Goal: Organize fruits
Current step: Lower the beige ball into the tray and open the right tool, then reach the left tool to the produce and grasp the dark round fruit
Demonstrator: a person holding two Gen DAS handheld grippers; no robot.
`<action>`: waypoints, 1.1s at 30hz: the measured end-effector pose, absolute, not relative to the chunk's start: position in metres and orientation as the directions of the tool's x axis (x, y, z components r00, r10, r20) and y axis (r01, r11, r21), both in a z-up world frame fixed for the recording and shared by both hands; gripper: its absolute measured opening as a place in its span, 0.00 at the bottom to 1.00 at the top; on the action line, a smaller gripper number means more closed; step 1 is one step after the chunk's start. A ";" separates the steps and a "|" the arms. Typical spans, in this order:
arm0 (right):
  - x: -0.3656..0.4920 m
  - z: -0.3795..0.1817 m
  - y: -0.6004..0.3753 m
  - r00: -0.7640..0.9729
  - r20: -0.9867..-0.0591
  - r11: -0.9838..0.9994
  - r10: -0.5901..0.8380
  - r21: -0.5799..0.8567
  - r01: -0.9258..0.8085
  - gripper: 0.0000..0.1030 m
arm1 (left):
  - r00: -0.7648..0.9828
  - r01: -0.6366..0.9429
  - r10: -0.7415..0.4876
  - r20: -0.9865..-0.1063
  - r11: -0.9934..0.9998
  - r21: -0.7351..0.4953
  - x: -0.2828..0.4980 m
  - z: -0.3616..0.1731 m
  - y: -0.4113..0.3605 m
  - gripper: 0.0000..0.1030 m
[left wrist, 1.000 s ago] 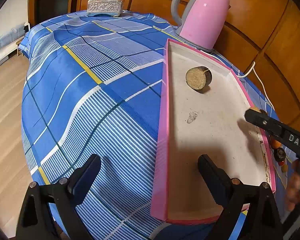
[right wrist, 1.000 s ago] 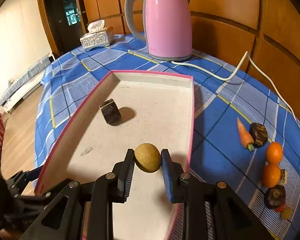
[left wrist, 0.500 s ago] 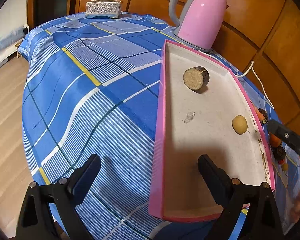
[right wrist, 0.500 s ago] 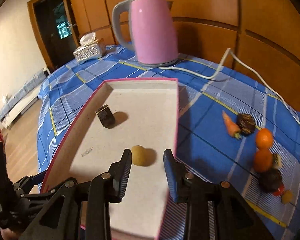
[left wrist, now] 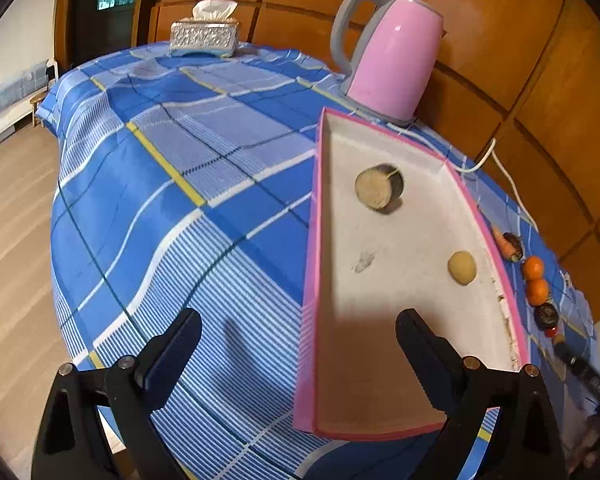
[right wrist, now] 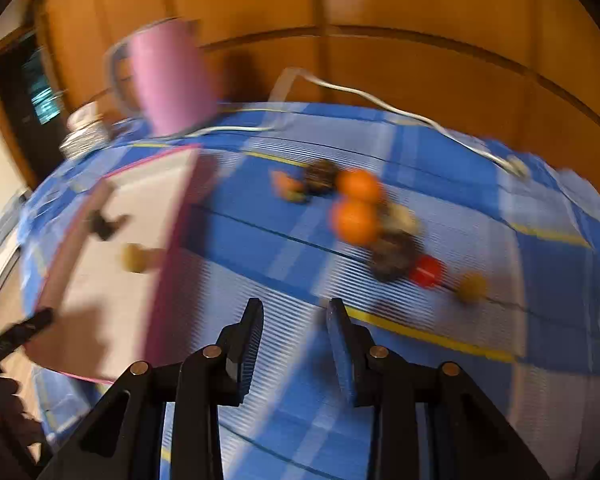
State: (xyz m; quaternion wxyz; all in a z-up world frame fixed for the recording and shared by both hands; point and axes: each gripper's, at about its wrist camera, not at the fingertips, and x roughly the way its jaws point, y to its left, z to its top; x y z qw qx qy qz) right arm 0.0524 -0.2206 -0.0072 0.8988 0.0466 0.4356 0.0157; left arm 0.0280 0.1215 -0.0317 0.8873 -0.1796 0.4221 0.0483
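- Fruit tally first: we have two pieces in the pink tray [left wrist: 312, 280] now, a cut brown-skinned round [left wrist: 378, 190] near the far end and a small yellowish fruit [left wrist: 462, 267] close to the right rim
- A second ago that yellowish fruit sat between our right gripper's [right wrist: 294, 322] jaws; half a second ago they had opened and left it on the tray floor, and now the right gripper has swung off the tray toward the loose pile
- Its jaws stand apart with nothing between them, over the striped blue cloth [right wrist: 500, 380] of the worktop
- The right view is badly smeared, so we judge the swing is under way
- Waiting on the cloth: two oranges [right wrist: 354, 222] touching, a carrot [left wrist: 504, 243], dark lumpy fruits [right wrist: 392, 256], a red piece [right wrist: 426, 272] and a yellow one [right wrist: 472, 286]
- Our left gripper [left wrist: 298, 344] hangs wide open at the near left edge of the tray, holding nothing
- We reckon one drop is finished and the next pick, probably among the nearer pieces, is starting
- The pink kettle [left wrist: 392, 68] and tissue box [left wrist: 204, 38] are well apart from this
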 end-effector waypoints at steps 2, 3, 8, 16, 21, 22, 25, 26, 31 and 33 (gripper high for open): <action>0.043 -0.013 -0.246 0.614 -0.790 0.990 0.001 0.085 0.109 0.32 | 0.651 -0.219 -0.072 -0.756 0.935 -0.278 0.028 -0.025 0.121 0.95; 0.039 -0.015 -0.256 0.611 -0.791 0.986 -0.026 0.080 0.145 0.32 | 0.657 -0.211 -0.072 -0.751 0.938 -0.275 0.028 -0.021 0.121 0.95; 0.015 -0.026 -0.301 0.587 -0.786 0.937 -0.196 0.026 0.348 0.32 | 0.692 -0.156 -0.081 -0.717 0.953 -0.258 0.032 0.001 0.114 0.95; 0.004 -0.040 -0.317 0.576 -0.769 0.906 -0.275 -0.006 0.424 0.35 | 0.680 -0.009 -0.187 -0.709 0.965 -0.263 0.056 0.028 0.082 0.93; 0.002 -0.043 -0.315 0.603 -0.749 0.905 -0.275 0.009 0.424 0.39 | 0.634 0.151 -0.295 -0.715 0.954 -0.260 0.083 0.039 0.040 0.84; 0.004 -0.044 -0.315 0.608 -0.745 0.906 -0.274 0.011 0.423 0.40 | 0.620 0.180 -0.317 -0.718 0.948 -0.264 0.088 0.040 0.032 0.82; 0.002 -0.044 -0.315 0.620 -0.738 0.909 -0.267 0.021 0.417 0.44 | 0.564 0.265 -0.383 -0.732 0.923 -0.279 0.108 0.042 0.004 0.75; 0.002 -0.044 -0.314 0.621 -0.737 0.910 -0.267 0.020 0.414 0.45 | 0.538 0.288 -0.403 -0.741 0.913 -0.288 0.117 0.042 -0.007 0.72; 0.003 -0.045 -0.311 0.631 -0.729 0.914 -0.265 0.019 0.405 0.50 | 0.456 0.369 -0.452 -0.766 0.880 -0.299 0.162 0.040 -0.053 0.69; 0.002 -0.046 -0.311 0.634 -0.727 0.915 -0.263 0.021 0.403 0.51 | 0.450 0.390 -0.432 -0.781 0.882 -0.263 0.178 0.037 -0.071 0.69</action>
